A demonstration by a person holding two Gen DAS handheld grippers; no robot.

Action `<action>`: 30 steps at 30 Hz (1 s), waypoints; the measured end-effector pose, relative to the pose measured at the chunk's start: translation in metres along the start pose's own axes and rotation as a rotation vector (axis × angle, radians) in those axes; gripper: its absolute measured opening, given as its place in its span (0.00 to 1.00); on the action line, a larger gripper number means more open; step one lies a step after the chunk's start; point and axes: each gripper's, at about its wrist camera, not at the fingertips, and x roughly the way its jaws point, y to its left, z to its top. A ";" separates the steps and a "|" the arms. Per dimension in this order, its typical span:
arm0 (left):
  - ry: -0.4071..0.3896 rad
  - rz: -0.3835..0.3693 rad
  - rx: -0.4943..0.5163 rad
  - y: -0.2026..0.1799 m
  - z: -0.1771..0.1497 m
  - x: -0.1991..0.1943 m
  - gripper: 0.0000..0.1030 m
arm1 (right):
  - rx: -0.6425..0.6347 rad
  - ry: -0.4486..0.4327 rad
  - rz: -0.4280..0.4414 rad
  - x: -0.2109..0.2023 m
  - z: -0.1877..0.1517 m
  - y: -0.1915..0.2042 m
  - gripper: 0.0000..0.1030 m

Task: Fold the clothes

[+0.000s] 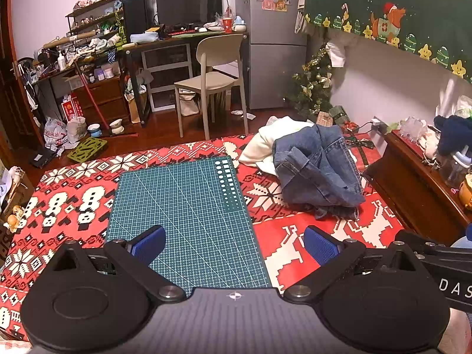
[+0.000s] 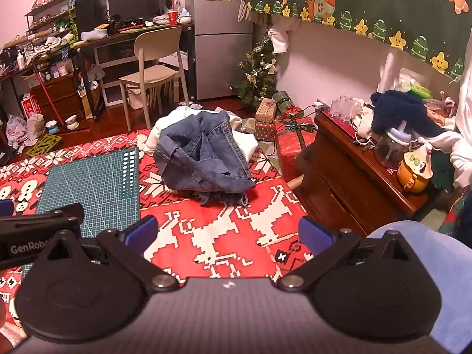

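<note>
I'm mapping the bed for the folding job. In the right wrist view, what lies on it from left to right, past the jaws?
Green cutting mat → crumpled blue jeans lying on a white garment → red gift box → dark wooden cabinet.

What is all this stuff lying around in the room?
jeans: one, blue denim, crumpled on the bedspread
white garment: one, cream, under the jeans
cutting mat: one, green, flat on the bedspread
bedspread: one, red and white pattern
chair: one, beige, at the desk
Christmas tree: one, small, by the wall
wrapped gifts: several, by the tree
left gripper: black, blue pads, open, empty
right gripper: same, open, empty
</note>
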 end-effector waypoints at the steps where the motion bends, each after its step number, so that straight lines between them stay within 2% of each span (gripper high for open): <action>1: 0.001 -0.002 -0.002 -0.001 0.000 0.000 0.98 | 0.001 0.002 0.000 0.000 0.000 0.000 0.99; 5: 0.020 -0.012 -0.012 -0.002 0.001 0.000 0.98 | 0.002 0.008 -0.001 0.002 0.001 0.000 0.99; 30: -0.002 0.003 0.006 -0.004 0.001 -0.001 0.98 | 0.007 0.001 -0.010 -0.002 0.003 -0.003 0.99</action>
